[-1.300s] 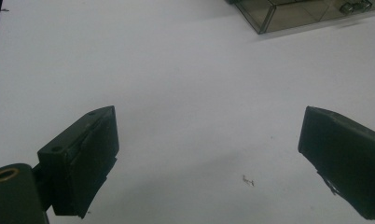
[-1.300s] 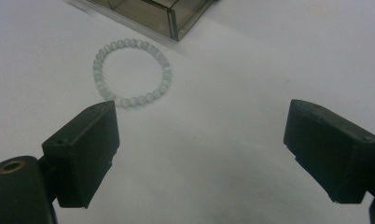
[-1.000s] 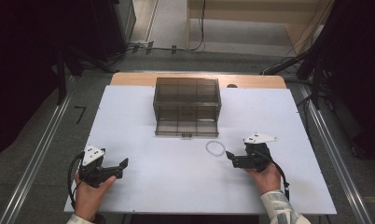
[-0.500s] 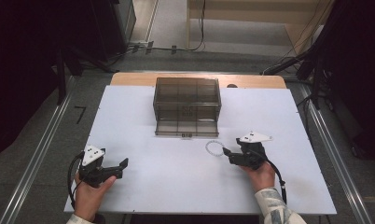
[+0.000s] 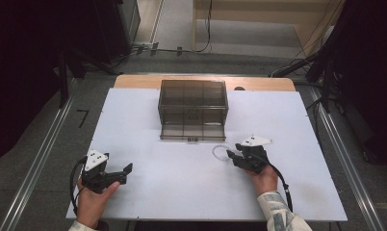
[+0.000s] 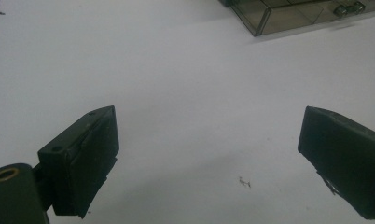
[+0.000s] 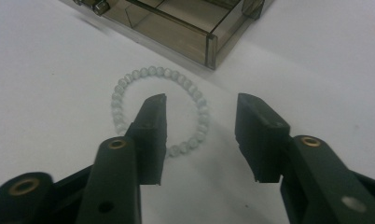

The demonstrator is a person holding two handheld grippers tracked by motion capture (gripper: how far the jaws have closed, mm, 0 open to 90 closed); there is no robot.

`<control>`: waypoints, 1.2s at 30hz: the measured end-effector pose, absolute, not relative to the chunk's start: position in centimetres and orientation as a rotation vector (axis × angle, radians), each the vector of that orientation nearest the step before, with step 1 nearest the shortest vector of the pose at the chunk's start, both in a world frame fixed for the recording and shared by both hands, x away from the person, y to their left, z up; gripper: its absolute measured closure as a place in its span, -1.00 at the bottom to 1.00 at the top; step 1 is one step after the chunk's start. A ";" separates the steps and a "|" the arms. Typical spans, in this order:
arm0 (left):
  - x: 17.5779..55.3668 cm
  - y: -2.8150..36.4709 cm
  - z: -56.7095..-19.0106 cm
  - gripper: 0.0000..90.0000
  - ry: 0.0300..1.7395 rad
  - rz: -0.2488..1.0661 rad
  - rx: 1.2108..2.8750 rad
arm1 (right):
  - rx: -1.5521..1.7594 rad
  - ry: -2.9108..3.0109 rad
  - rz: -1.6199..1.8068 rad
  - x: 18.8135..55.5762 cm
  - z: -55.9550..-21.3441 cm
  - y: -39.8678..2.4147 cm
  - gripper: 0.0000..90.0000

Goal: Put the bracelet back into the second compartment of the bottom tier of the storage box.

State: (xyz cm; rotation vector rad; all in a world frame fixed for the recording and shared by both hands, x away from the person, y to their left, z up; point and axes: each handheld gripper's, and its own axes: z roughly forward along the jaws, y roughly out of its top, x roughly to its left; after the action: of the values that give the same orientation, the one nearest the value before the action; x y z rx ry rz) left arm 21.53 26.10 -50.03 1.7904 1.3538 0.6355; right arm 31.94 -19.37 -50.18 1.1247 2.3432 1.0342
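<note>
White desk point(image 5: 148, 120) carries a bead bracelet point(image 7: 129, 79), partly hidden behind one prong of the right tongs point(image 7: 202, 135). Those tongs have just been closing, half open over its near arc, gripping nothing. Left tongs point(image 6: 209, 154) rest low, wide open, empty.

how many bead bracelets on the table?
1. The pale round-bead bracelet lies flat on the white table, just in front of the smoked clear plastic compartment box, straddled by the right claw. More may sit hidden inside the box.
</note>
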 end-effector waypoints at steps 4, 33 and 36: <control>21.5 26.1 -50.1 -0.87 1.352 0.633 1.790 | 1.127 2.353 1.028 32.1 -50.4 -19.1 0.36; 21.6 26.1 -50.1 -0.87 1.349 0.627 1.791 | 1.157 2.358 0.991 32.4 -50.8 -18.8 0.83; 21.6 26.1 -50.1 -0.87 1.347 0.627 1.790 | 1.161 2.361 0.990 32.4 -50.8 -18.8 0.84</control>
State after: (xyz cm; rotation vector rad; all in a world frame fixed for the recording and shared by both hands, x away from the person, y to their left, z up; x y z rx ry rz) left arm 21.57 26.09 -50.06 1.7905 1.3472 0.6266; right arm 32.44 -18.77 -50.77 1.1609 2.3606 0.9899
